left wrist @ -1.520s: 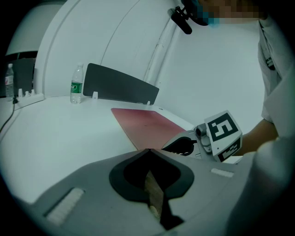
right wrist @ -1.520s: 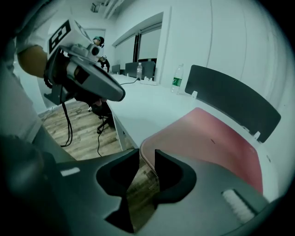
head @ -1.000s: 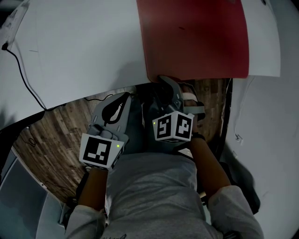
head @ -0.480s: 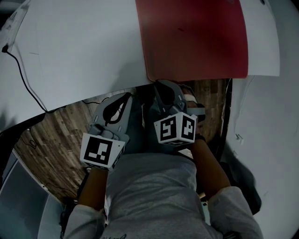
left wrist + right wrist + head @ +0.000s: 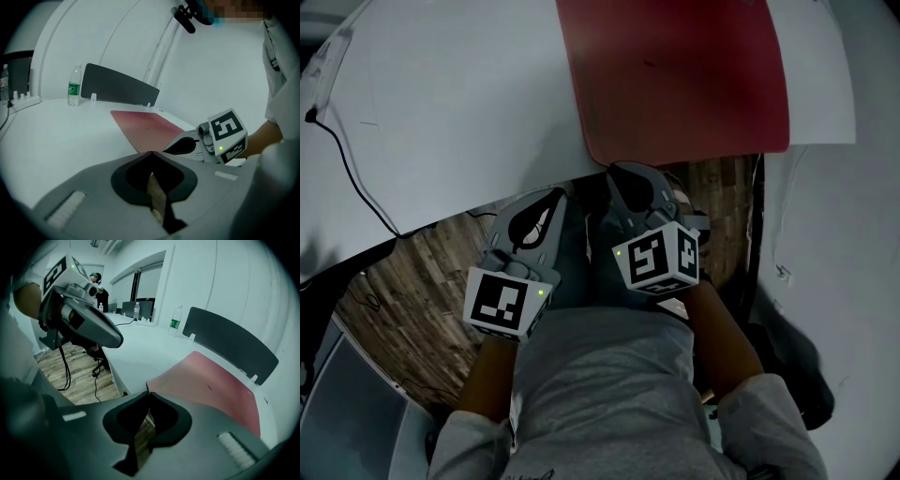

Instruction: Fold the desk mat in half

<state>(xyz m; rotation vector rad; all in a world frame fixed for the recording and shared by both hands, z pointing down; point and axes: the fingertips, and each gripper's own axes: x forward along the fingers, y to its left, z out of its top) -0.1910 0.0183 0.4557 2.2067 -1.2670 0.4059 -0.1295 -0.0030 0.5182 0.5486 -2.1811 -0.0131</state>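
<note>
1. At the far left of the white table point(image 5: 459, 103), a clear bottle point(image 5: 73, 86) with a green label is being shown upright, just left of a dark divider panel point(image 5: 119, 86). What is inside it cannot be told. A second bottle point(image 5: 136, 311) is standing farther along the table, and its contents cannot be made out either.
2. The left gripper point(image 5: 150, 153) is being held just off the table's near edge, above the wooden floor point(image 5: 403, 281). Its jaws are closed together on nothing, and only floor is being seen through the gap behind the tips.
3. The desk mat point(image 5: 675, 75) is lying to the right of those jaws and a little farther away, near them but not being touched by them.
4. The right gripper point(image 5: 148, 391) is being held at the mat's near left corner. Its jaws have just been closing, and the mat's thin edge is being pinched between the tips, with that corner being raised slightly off the table.
5. The rest of the red mat is lying flat on the right part of the table. Its long axis appears to be running from near to far, and its far short end is lying by the divider panel.
</note>
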